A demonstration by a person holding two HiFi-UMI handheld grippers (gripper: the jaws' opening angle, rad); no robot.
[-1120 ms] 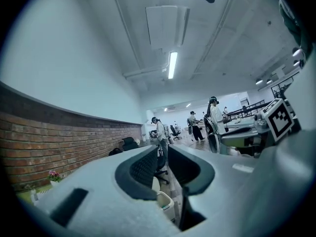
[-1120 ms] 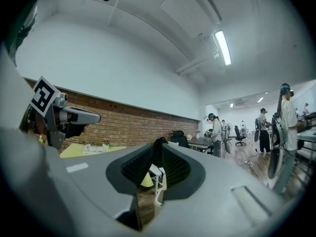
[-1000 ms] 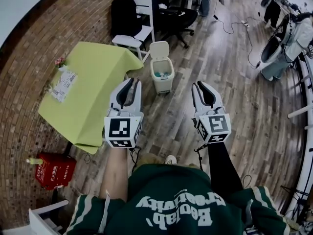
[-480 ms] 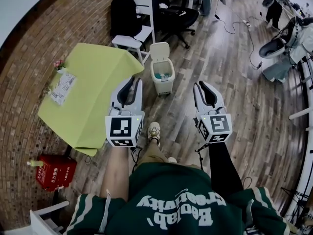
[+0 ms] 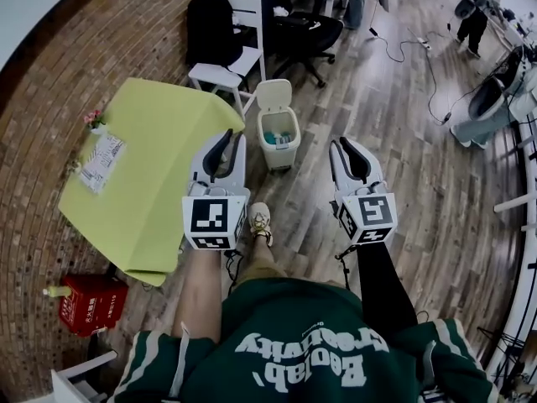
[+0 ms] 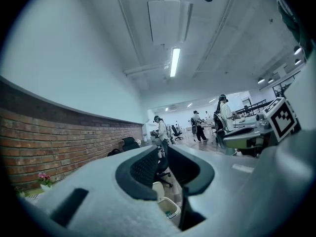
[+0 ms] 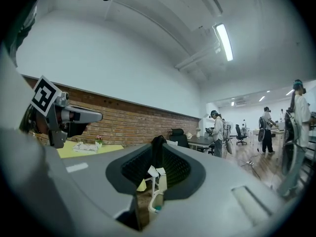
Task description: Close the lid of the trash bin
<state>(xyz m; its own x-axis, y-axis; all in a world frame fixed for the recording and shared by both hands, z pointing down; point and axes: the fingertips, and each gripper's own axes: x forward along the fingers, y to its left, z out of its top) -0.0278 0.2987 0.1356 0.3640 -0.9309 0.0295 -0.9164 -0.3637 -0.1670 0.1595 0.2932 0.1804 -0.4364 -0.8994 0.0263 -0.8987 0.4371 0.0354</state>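
- Trash bin [image 5: 278, 141]: stood on the floor ahead of both grippers, between their lines and well apart from each. Lid [image 5: 273, 95] raised upright. Contents are shown only in the head view and are too small to be identified.
- Left gripper [image 5: 228, 141]: jaws apart, nothing held. In its own view only the bin's top is seen through the gap.
- Right gripper [image 5: 348, 151]: jaws apart, lately opening, nothing between them. In its view a narrow strip of the bin is shown, the rest hidden.

Green sweatshirt [image 5: 294, 342], white lettering; grey left gripper [image 5: 235, 136], right gripper [image 5: 341, 143].
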